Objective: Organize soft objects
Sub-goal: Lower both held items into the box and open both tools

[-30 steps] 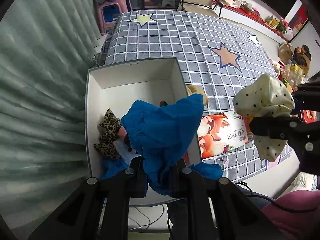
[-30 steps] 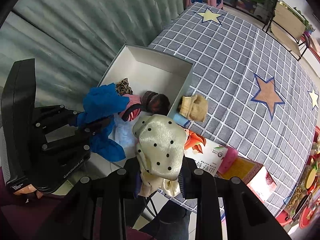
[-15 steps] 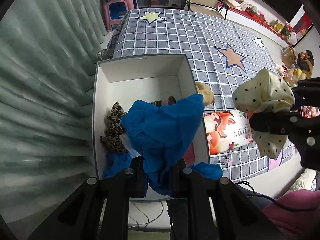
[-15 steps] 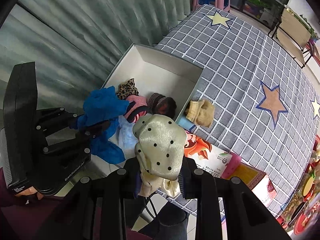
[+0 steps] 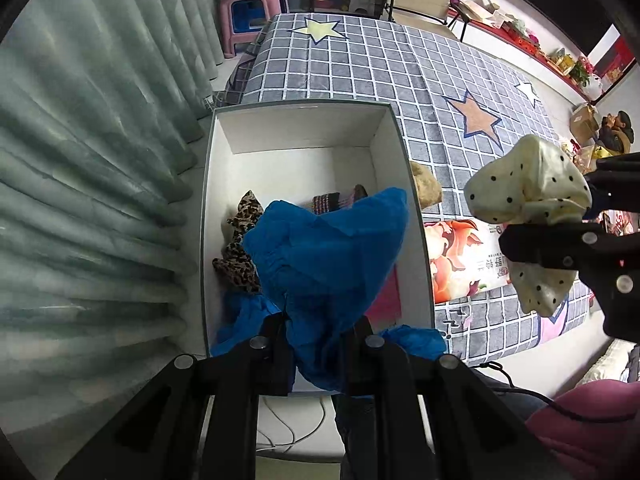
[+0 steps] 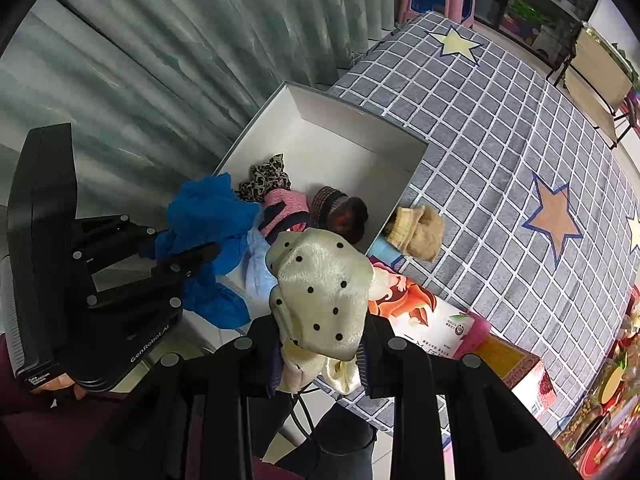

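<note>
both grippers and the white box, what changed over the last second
No grab or release. In both wrist views the white box sits lower and more central, showing more of its bare floor, so both hands have drifted a little over it. The left gripper is still shut on the blue cloth, and the right gripper still on the cream polka-dot cloth. The leopard-print piece and tan item have not moved.

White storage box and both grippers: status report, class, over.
Left gripper shut on blue crinkled cloth above white box. Right gripper shut on cream polka-dot fabric. Tan sock outside box.
</note>
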Tool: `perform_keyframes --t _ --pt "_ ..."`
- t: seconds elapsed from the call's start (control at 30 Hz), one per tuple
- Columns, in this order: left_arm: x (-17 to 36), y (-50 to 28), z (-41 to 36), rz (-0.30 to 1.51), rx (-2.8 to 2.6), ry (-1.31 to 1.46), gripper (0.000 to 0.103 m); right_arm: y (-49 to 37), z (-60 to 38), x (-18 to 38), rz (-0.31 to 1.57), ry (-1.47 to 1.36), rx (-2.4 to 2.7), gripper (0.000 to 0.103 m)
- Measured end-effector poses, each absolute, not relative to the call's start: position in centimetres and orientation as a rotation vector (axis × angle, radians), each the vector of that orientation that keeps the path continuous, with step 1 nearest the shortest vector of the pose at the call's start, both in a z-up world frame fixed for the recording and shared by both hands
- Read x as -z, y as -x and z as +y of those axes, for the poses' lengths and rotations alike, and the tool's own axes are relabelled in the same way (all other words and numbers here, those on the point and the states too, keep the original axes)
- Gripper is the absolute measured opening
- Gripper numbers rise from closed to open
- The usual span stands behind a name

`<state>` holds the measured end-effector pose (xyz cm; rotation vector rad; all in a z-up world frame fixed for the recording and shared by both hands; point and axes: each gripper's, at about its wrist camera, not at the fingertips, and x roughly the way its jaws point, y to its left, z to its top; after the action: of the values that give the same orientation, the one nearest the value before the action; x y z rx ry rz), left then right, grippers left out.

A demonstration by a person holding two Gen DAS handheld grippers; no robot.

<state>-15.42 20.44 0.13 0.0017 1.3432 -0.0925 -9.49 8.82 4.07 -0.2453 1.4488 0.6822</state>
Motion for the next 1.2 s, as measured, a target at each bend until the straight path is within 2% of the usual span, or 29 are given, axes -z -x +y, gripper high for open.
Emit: perform_keyframes --t 1.13,1.2 --pt "2.4 15.3 21.9 1.410 0.039 0.026 0.017 8.6 13.8 -2.4 1.435 0.354 -0.768 0.029" --pt "2.5 15.2 21.9 1.408 0.028 0.022 0.021 8.5 13.9 -2.3 1.435 0.354 -0.771 0.029"
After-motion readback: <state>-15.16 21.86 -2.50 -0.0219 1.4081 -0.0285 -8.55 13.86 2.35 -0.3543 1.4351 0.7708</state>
